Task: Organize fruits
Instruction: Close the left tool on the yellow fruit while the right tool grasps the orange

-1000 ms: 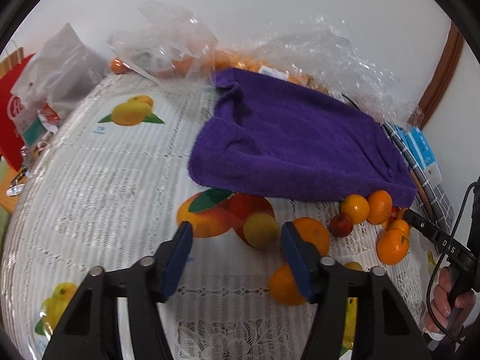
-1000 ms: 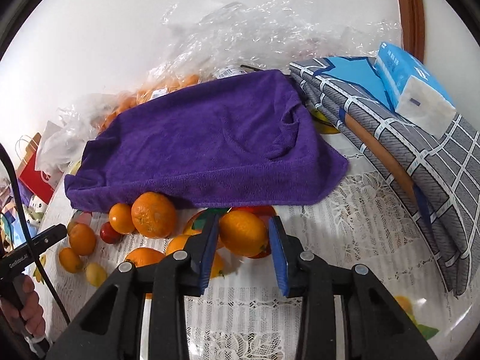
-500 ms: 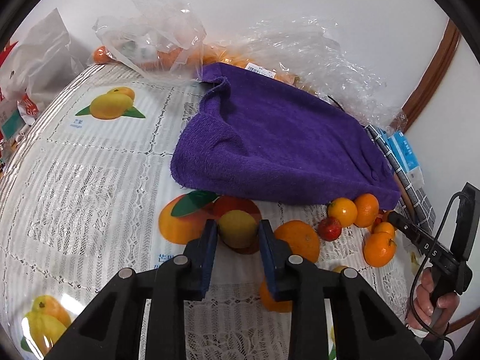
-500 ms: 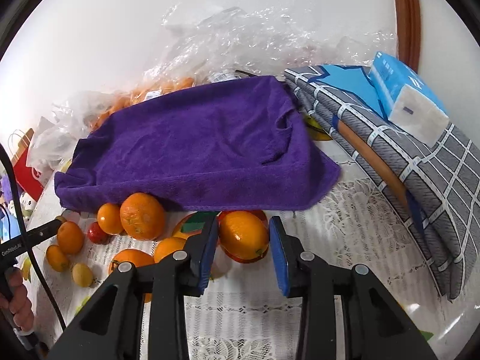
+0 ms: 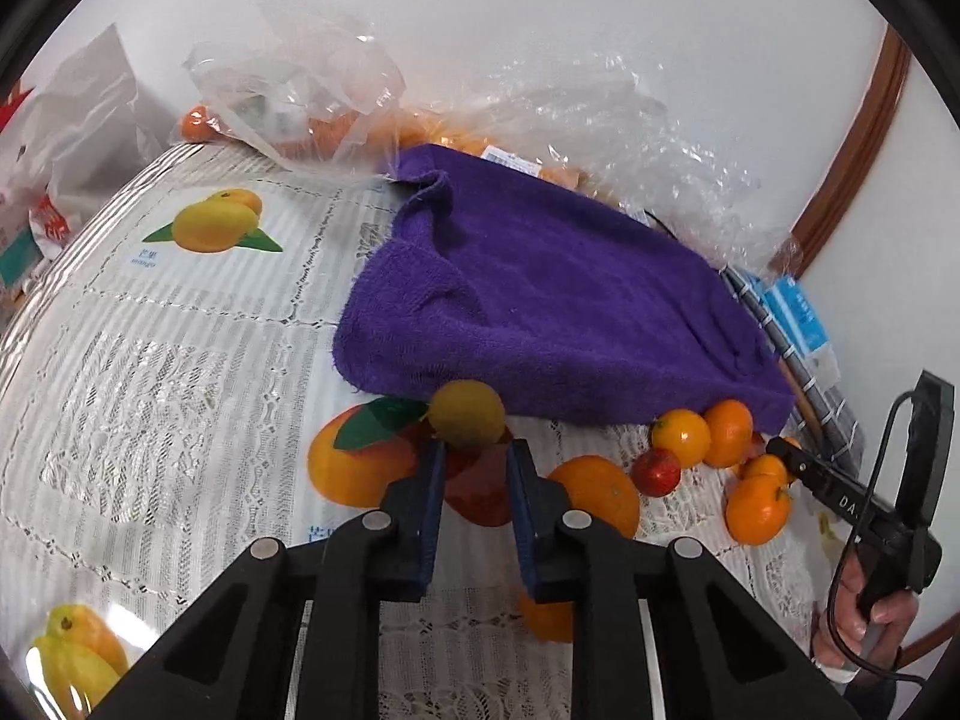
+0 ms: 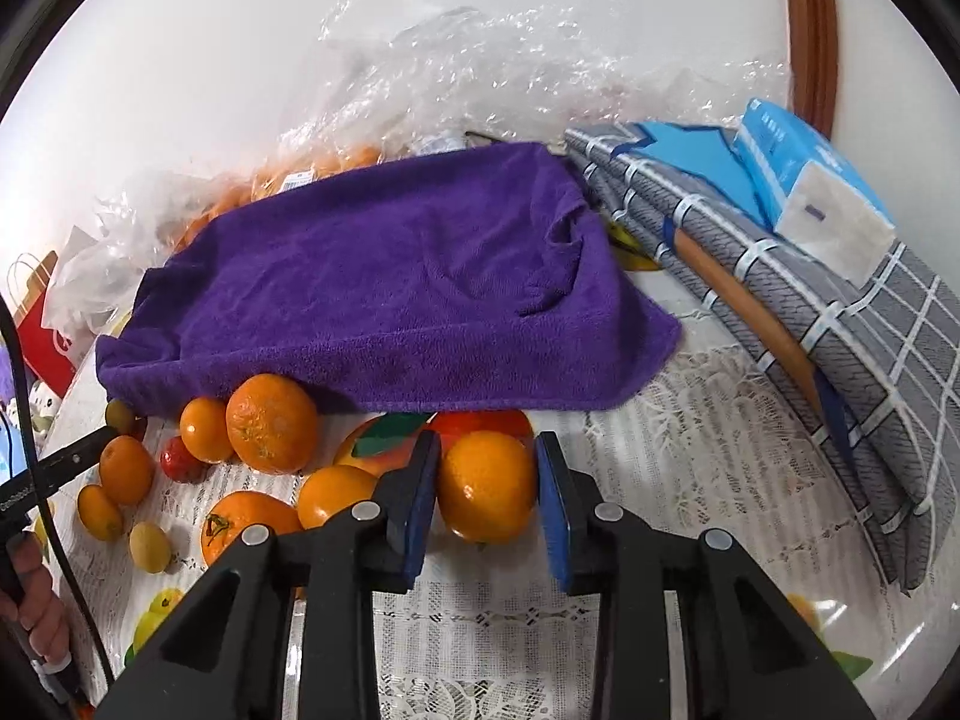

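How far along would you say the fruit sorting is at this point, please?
Nothing looks sorted yet. In hand: the left gripper is shut on a small yellow fruit, and the right gripper is shut on an orange. Left to do: a loose cluster of oranges, a red fruit and small yellow ones lies scattered on the lace tablecloth beside the purple towel.

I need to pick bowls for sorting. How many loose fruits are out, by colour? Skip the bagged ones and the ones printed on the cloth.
orange fruit: 7
yellow fruit: 2
red fruit: 1
Total: 10, counting the orange one in the right gripper and the yellow one in the left gripper.
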The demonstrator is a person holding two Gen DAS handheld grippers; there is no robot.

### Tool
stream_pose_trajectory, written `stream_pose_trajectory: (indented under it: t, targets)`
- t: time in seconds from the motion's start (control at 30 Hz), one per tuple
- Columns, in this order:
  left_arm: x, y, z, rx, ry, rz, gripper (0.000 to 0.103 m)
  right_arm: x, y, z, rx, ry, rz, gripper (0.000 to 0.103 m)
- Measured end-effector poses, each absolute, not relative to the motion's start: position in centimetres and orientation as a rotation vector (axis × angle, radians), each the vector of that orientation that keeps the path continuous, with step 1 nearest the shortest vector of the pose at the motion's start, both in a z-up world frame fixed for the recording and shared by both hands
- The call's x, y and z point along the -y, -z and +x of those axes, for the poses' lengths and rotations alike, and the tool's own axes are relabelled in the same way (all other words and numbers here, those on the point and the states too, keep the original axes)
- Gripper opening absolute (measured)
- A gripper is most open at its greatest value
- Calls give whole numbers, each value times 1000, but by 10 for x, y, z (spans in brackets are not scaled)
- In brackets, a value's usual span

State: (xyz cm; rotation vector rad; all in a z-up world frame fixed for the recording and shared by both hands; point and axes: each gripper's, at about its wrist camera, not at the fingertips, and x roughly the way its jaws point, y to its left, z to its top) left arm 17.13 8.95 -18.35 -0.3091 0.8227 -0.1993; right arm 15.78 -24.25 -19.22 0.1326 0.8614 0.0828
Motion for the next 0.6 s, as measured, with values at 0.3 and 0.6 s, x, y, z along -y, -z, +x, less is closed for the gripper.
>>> stream_pose_trajectory:
  t: [0.3, 0.6]
  targets:
    - [-86, 184, 181, -842, 136, -275, 47, 240, 194, 161, -878, -93, 118, 32]
    - [-84, 184, 188, -834, 201, -324, 27, 240, 193, 162, -873, -102, 126, 32]
